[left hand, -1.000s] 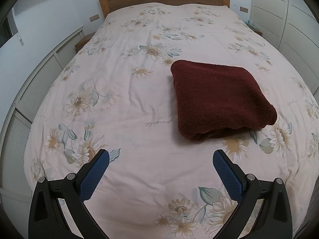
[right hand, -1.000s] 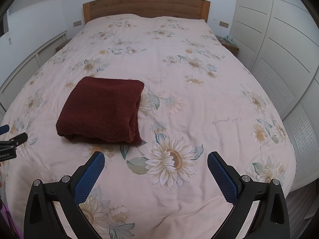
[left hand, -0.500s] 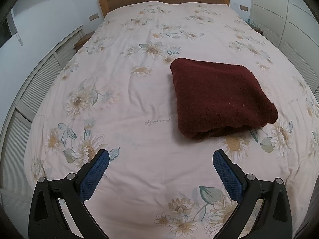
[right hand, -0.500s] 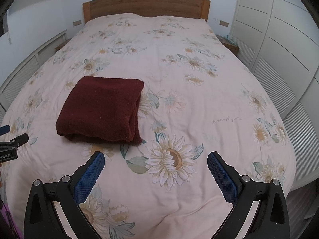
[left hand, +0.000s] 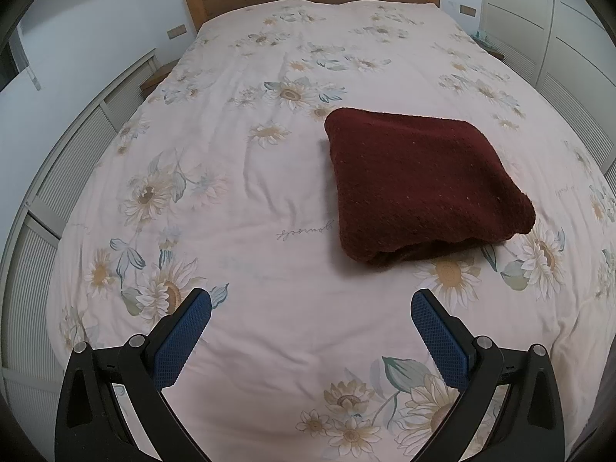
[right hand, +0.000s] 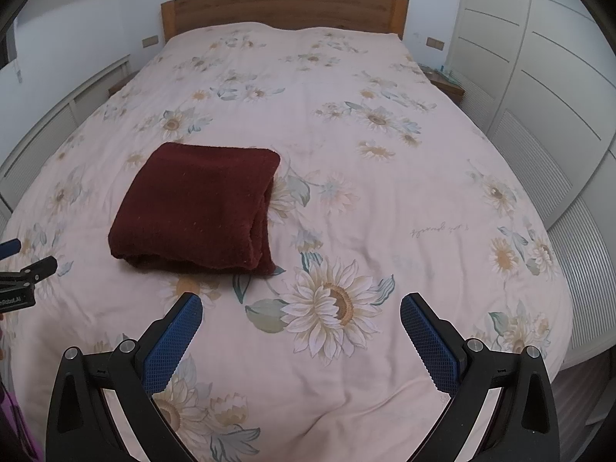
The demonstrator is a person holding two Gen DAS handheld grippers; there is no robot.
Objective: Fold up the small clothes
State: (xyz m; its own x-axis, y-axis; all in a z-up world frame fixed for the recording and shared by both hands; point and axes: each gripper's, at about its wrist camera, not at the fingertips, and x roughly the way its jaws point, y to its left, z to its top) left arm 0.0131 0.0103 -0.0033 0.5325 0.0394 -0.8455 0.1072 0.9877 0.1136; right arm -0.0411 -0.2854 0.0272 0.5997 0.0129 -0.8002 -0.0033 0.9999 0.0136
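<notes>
Left wrist view: folded maroon garment [left hand: 419,184] is sitting on the floral bedspread [left hand: 250,200], bare cover lying all around it. Left gripper [left hand: 311,310] and right gripper [right hand: 301,311] are hovering nearside of it, fingers spread wide, gripping nothing.

Over the last second the folded maroon garment [left hand: 423,184] has slid slightly up and away from the left tongs [left hand: 311,321]. From the right tongs [right hand: 301,321], its place barely differs.

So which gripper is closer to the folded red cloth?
About equal, perhaps left. The cloth lies ahead and right of the open left gripper, ahead and left of the open right gripper. Neither touches it.
</notes>
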